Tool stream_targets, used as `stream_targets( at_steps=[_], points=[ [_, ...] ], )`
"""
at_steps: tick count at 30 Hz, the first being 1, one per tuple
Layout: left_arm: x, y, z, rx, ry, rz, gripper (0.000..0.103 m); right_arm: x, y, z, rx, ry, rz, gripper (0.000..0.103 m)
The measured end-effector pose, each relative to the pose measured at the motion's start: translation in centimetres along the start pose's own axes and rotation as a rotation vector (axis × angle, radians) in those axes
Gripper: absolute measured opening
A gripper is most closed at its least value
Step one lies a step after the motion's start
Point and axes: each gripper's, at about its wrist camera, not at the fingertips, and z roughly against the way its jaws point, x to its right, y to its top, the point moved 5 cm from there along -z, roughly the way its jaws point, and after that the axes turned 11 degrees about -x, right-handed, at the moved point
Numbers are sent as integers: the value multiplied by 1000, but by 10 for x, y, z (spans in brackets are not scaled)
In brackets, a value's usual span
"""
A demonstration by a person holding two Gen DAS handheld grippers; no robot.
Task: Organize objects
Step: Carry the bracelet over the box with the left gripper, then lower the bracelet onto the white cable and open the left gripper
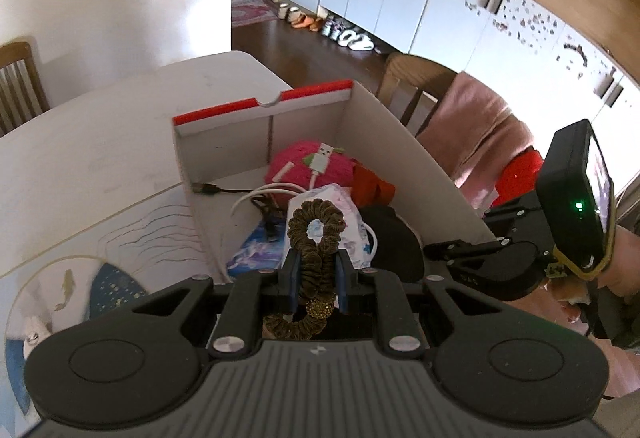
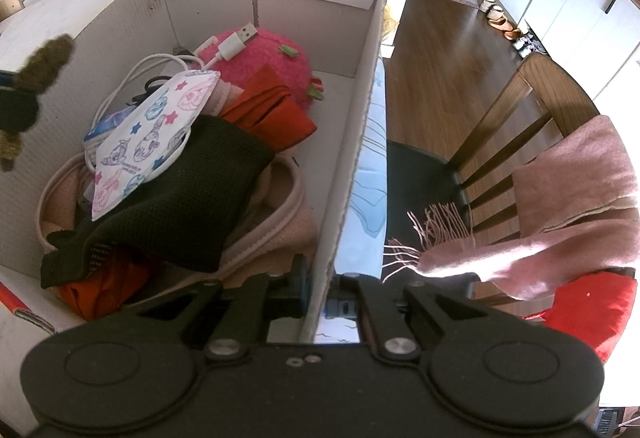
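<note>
The scrunchie is hanging pinched in the left gripper above the box, its lower loop hiding behind the fingers. The right gripper is clamping the box's side wall, its fingertips partly hidden.

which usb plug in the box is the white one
The white USB plug lying on the pink plush toy; the other, black plug rests on the box floor.

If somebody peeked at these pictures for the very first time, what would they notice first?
Probably the big white box with red edges on the table, stuffed full: a fuzzy pink toy at the far end, a white cable on top of it, and a face mask with cartoon prints on a dark cloth. Close up, the left gripper pinches a brown scrunchie over the box, while the right gripper clamps the box's side wall.
</note>
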Motion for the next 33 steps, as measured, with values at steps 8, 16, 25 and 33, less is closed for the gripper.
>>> stream_targets(
  at_steps=[8,16,25,33],
  points=[
    [1,12,-31,-45,67,-25,17,1,0,0,1,1,0,6],
    [-7,24,-57,-84,130,-41,17,0,0,0,2,3,-1,6],
    [-12,26,-74,-132,132,-47,17,0,0,0,2,5,-3,6],
    [-14,22,-78,-147,145,-60,18,0,0,0,3,6,-4,6]
  ],
)
